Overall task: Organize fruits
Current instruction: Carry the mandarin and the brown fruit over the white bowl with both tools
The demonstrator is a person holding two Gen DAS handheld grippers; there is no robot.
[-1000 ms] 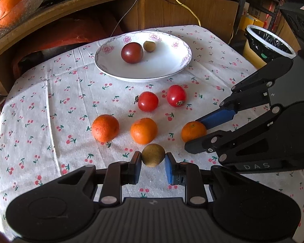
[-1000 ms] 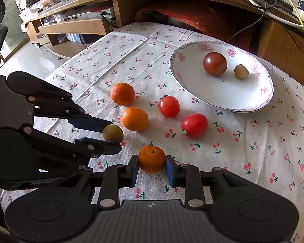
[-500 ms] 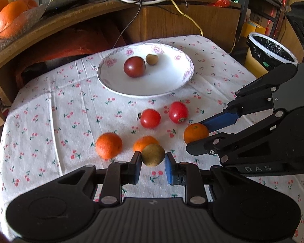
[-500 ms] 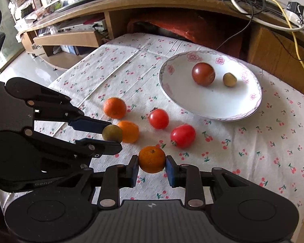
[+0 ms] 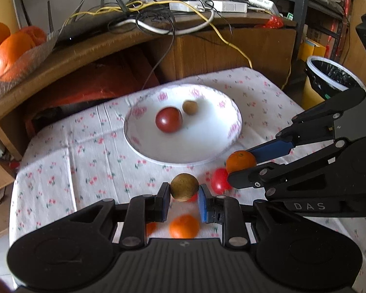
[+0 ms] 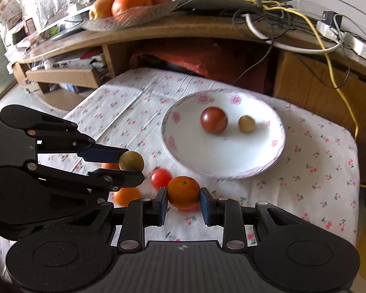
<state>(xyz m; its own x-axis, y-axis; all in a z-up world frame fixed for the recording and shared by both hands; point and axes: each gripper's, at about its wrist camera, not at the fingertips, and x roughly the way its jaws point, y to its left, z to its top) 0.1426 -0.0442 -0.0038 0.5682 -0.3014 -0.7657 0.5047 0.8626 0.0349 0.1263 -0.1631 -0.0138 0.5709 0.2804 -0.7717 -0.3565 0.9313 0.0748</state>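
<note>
The small brown-green fruit [image 5: 184, 187] sits at the lower centre of the left wrist view, pinched between the two pads of the left gripper [image 5: 184, 196] and lifted above the cloth. It is almost round, so no clear long axis or pointing direction can be told. The orange [image 6: 183, 192] is at the lower centre of the right wrist view, clamped in the right gripper [image 6: 183, 201], with its stem dimple turned up toward the camera (the fruit is round too).

Behind both, in the middle of each frame, stands the white plate [image 5: 144, 150] with pink flowers, holding a dark red tomato [image 5: 168, 119] and a second small brown fruit [image 5: 190, 107], just beside each other.

On the flowered tablecloth [image 5: 68, 151] below the grippers lie more red tomatoes [image 6: 160, 177] and oranges [image 5: 184, 226], blurred and partly hidden by the fingers; their number is hard to tell.
</note>
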